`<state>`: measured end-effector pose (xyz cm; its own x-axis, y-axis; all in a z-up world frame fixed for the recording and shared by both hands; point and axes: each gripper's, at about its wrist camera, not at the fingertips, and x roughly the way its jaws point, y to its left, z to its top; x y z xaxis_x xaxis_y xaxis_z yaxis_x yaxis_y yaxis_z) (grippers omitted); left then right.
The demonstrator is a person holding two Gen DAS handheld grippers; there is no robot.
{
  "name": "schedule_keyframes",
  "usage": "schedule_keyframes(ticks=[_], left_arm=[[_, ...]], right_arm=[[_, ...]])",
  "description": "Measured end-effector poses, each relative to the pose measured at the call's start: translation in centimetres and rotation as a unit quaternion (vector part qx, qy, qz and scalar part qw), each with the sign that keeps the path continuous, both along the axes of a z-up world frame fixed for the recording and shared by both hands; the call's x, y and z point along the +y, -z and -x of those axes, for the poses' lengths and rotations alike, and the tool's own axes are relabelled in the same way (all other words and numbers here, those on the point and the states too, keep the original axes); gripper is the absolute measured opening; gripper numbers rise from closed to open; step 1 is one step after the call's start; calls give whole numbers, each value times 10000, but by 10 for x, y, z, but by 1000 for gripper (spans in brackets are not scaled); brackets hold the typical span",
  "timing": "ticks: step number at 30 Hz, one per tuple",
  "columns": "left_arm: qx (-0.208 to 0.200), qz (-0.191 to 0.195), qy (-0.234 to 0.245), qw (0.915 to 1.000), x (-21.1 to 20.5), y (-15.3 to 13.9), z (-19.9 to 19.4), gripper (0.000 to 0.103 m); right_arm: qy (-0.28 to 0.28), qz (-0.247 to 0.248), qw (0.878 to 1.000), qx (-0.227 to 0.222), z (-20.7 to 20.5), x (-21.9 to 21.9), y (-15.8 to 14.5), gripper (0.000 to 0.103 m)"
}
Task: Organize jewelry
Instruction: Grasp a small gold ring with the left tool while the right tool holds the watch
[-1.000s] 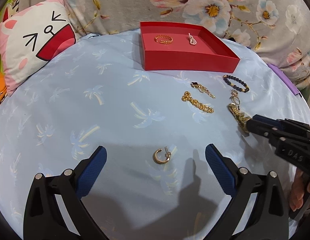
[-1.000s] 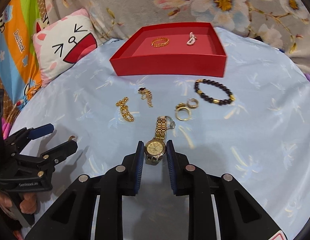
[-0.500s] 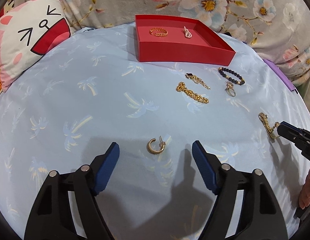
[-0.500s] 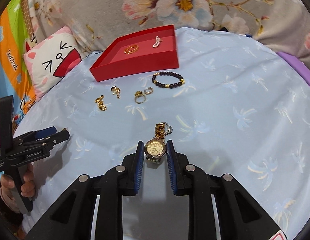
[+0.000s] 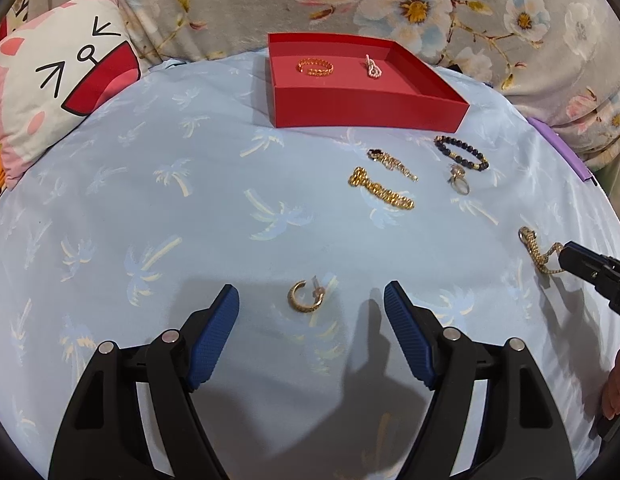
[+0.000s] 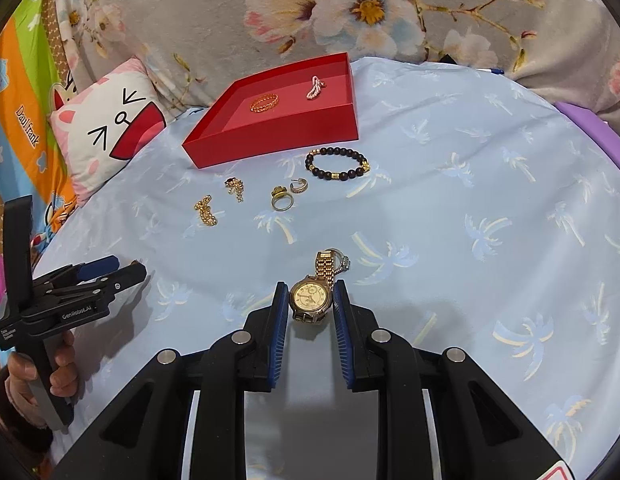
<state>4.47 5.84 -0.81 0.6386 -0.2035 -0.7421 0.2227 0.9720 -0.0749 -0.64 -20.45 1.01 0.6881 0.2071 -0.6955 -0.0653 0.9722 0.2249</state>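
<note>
A gold hoop earring lies on the blue palm-print cloth between the blue pads of my left gripper, which is open and touches nothing. My right gripper is shut on the case of a gold watch; its band trails forward onto the cloth beside a small silver ring. In the left wrist view the watch band hangs from the right gripper's tip at the far right. The red tray at the back holds a gold bangle and a pink beaded piece.
In front of the tray lie a gold chain, a dangling earring, a dark bead bracelet and a ring. A cat-face pillow sits at the left. Floral fabric runs behind. A hand holds the left gripper.
My left jaws have narrowed around the hoop earring. My right gripper has drawn the watch back, away from the other jewelry, and has held still since half a second ago.
</note>
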Motion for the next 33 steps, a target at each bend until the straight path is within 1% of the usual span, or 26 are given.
schedule_keyframes(ticks=[2, 4, 8, 10, 12, 15, 19, 21, 22, 23, 24, 29, 30, 32, 33], left_arm=[[-41, -37, 142, 9999, -13, -6, -1, 72], [-173, -101, 347, 9992, -33, -16, -1, 72], [-350, -102, 709, 9968, -83, -32, -12, 73], [-325, -102, 784, 9963, -107, -32, -26, 73], [-242, -153, 749, 9968, -124, -26, -40, 73], [19, -192, 616, 9979, -145, -13, -64, 72], [179, -286, 376, 9987, -155, 0, -81, 64], [85, -437, 300, 9986, -157, 1, -80, 60], [68, -451, 304, 9985, -157, 1, -80, 58], [50, -460, 288, 9985, -155, 0, -79, 53], [40, -452, 276, 9986, -154, 0, -79, 51], [5, -345, 284, 9990, -143, -3, -76, 21], [9, -312, 318, 9990, -142, -3, -76, 18], [14, -276, 373, 9989, -142, -3, -76, 6], [18, -265, 416, 9988, -142, -3, -75, 6]], right_arm=[[20, -29, 10000, -2, 0, -2, 0, 21], [39, -64, 10000, -5, 0, -4, -2, 21], [138, -122, 9998, -69, 4, -11, -7, 21], [195, -131, 9997, -93, 5, -16, -9, 21], [262, -94, 9995, -116, 9, -21, -10, 21], [304, -124, 9994, -102, 11, -29, -10, 21], [335, -229, 9992, -21, 8, -37, -8, 21], [307, -276, 9991, 27, 8, -38, -7, 21], [290, -291, 9991, 47, 7, -38, -7, 21], [266, -304, 9992, 65, 7, -37, -6, 21], [241, -306, 9992, 75, 7, -35, -6, 21], [160, -257, 9995, 70, 7, -31, -7, 21], [157, -255, 9995, 69, 8, -30, -7, 21], [161, -250, 9995, 71, 8, -31, -7, 21], [163, -254, 9995, 72, 8, -31, -7, 21]])
